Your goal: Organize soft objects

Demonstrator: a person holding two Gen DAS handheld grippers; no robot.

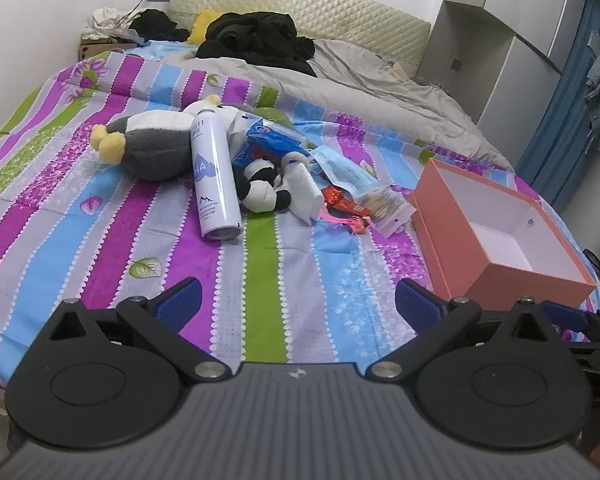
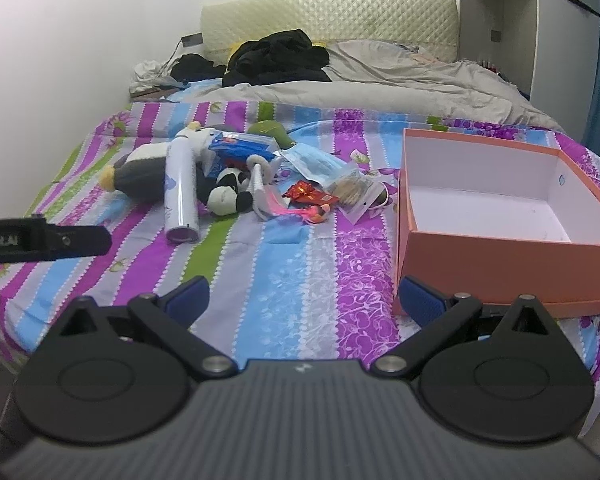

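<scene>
Left claw (image 1: pixel 296 300) open, panda plush (image 1: pixel 262 188) beyond

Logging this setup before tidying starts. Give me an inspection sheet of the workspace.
Surface: striped purple, blue and green bedsheet.
Job's things: grey-and-white plush toy, black-and-white panda plush, open empty orange cardboard box.
Clutter: white spray can lying down, blue face mask pack, red wrapper.
Grippers: left hand-held gripper and right hand-held gripper open, empty.
Cables: black cable by headboard.
Surroundings: grey duvet, black clothes.
</scene>
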